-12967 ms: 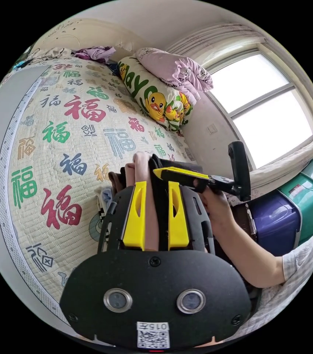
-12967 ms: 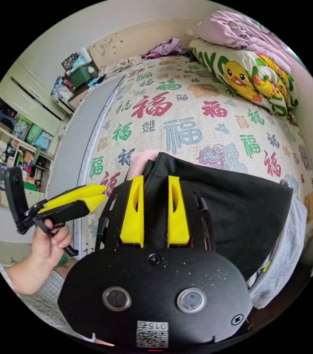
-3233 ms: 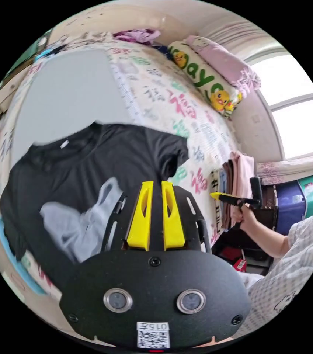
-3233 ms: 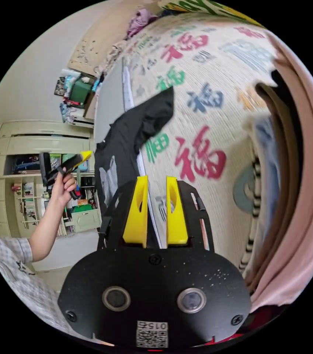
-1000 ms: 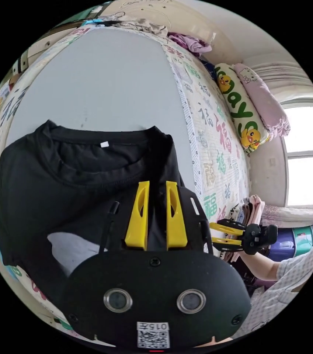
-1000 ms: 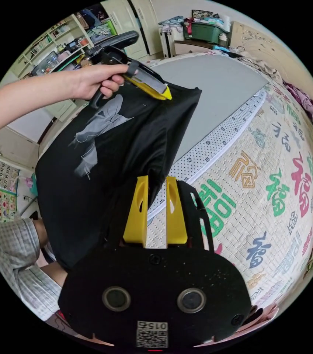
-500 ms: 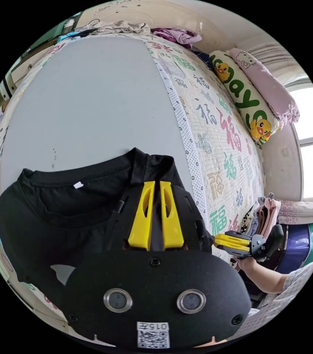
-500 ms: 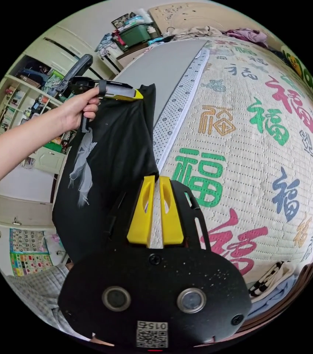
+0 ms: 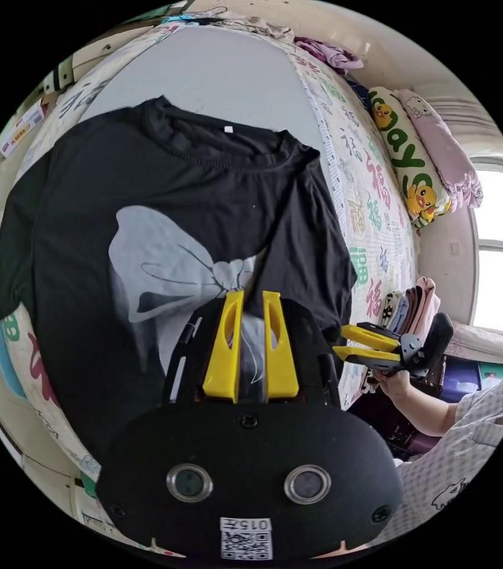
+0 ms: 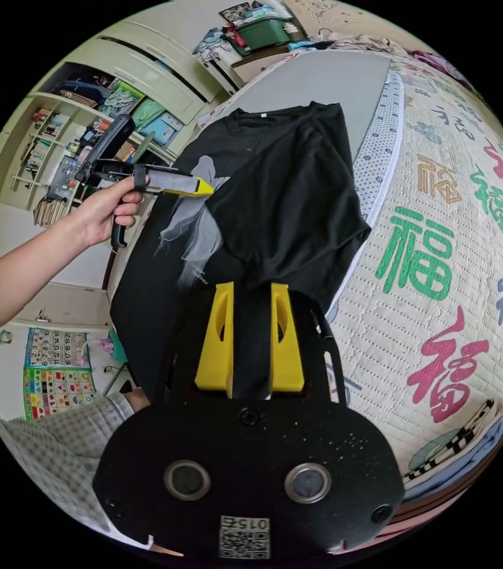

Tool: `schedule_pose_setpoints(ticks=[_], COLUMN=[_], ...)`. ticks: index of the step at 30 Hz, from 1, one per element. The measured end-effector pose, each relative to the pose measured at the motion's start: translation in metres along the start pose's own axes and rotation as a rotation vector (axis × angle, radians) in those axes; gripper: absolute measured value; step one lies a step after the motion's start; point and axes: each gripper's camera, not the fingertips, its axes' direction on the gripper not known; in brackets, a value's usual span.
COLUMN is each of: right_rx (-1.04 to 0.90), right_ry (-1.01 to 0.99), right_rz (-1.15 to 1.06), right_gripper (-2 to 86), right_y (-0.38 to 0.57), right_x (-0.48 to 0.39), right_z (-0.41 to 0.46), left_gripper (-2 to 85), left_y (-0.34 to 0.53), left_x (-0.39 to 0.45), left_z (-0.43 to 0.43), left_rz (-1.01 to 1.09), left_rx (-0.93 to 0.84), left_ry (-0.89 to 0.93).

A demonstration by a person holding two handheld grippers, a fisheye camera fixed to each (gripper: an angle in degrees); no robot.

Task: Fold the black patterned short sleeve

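The black short sleeve shirt (image 9: 204,195) with a grey bow print lies spread face up on the bed, collar at the far end. In the left gripper view, my left gripper (image 9: 251,294) hovers over the print with its jaws slightly apart and no cloth pinched. The right gripper (image 9: 365,345) is held open just past the shirt's right edge. In the right gripper view, the shirt (image 10: 287,195) stretches away from my open right gripper (image 10: 251,289), which hangs over its near edge. A hand holds the left gripper (image 10: 201,187) above the print.
A stack of folded clothes (image 9: 408,302) sits at the bed's near corner, by purple and green bins (image 9: 458,385). Pillows (image 9: 417,160) line the wall side. A grey sheet (image 9: 221,65) and a character-printed mat (image 10: 452,237) cover the bed. Shelves and cabinets (image 10: 85,136) stand beyond.
Half a second ago the left gripper was shut on the shirt's shoulder and held it up. Now the shirt lies flat, and both grippers are open and drawn back over it.
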Motion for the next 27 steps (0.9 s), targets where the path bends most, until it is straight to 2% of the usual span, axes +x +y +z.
schedule_pose_setpoints(ticks=[4, 7, 18, 23, 27], right_rx=[-0.035, 0.007, -0.078, 0.045, -0.054], right_ry=[-0.017, -0.057, -0.033, 0.066, 0.155], right_rz=[0.037, 0.059, 0.126, 0.102, 0.106], right_gripper=[1.5, 0.1, 1.5, 1.7, 0.7], right_y=[0.001, 0.006, 0.006, 0.003, -0.022], right_x=[-0.005, -0.011, -0.053, -0.093, -0.112], right_z=[-0.020, -0.054, -0.123, -0.193, -0.198], left_gripper=[0.7, -0.1, -0.4, -0.3, -0.3], left_y=[0.001, 0.004, 0.016, 0.031, 0.042], left_x=[-0.015, -0.017, -0.031, -0.047, -0.065], left_z=[-0.003, -0.018, -0.036, -0.051, -0.061], left_rz=[0.013, 0.033, 0.080, 0.098, 0.069], left_rx=[-0.004, -0.001, -0.031, -0.019, -0.005], left_ry=[0.060, 0.036, -0.041, -0.026, 0.019])
